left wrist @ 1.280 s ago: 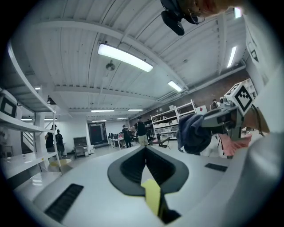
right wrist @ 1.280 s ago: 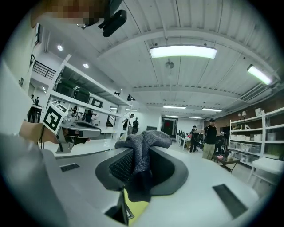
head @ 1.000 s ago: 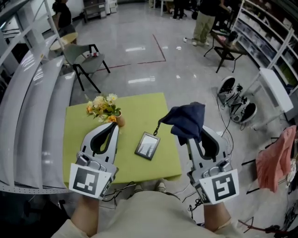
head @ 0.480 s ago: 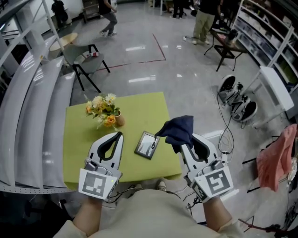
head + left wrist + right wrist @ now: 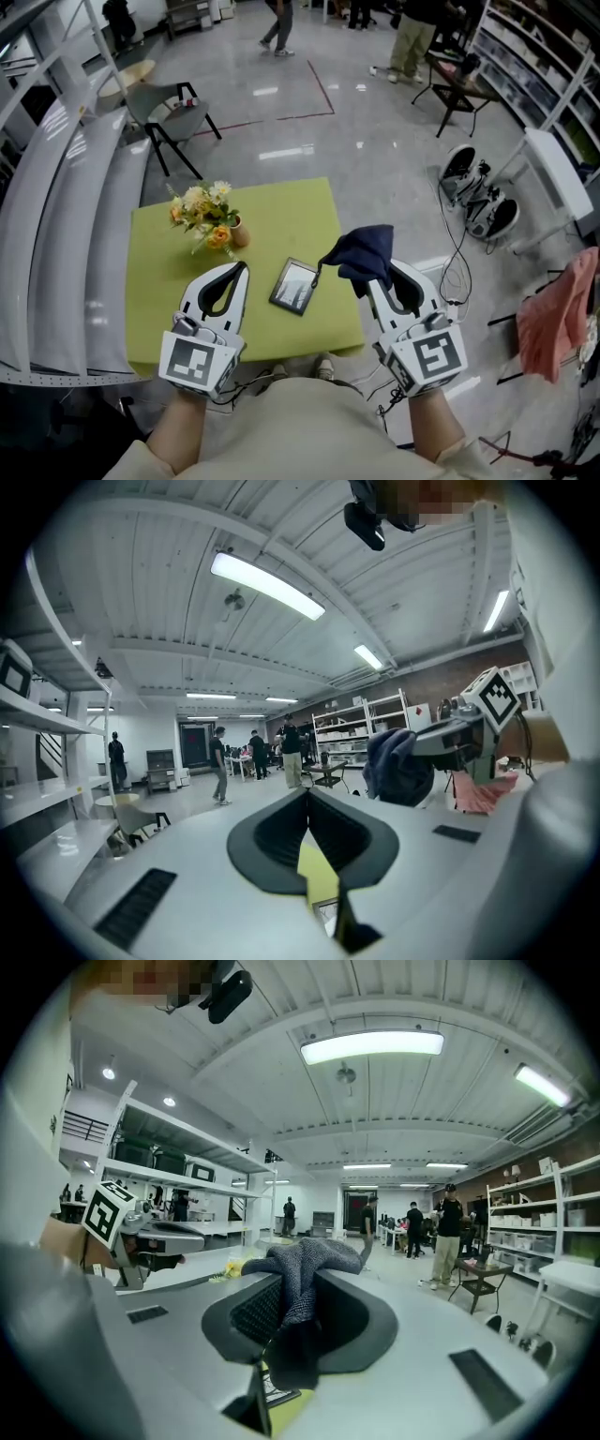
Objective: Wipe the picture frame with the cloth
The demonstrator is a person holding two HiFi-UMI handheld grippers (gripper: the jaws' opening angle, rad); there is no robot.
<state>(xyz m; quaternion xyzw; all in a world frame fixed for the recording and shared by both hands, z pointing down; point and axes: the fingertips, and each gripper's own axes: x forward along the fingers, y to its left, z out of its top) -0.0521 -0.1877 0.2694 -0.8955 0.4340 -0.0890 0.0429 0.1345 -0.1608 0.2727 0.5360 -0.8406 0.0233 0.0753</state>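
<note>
None of the wiping looks done: your right claw (image 5: 373,277) clamps the cloth (image 5: 361,251) just right of the frame (image 5: 294,286) on the bench (image 5: 281,220); your left claw (image 5: 238,272), closed and empty, hovers left of it.

1 table (image 5: 281,220), 1 picture frame (image 5: 295,286), 1 cloth (image 5: 361,248), 1 flower vase (image 5: 208,220), 2 grippers (image 5: 242,269) (image 5: 373,279), perhaps 3 people (image 5: 279,23).

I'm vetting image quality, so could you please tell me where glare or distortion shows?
Head view: light patches glare on the glossy floor; the green table is evenly lit. Both gripper views: strong fisheye bending, dark corners, bright ceiling lamps; right gripper view shows the cloth sharp.
</note>
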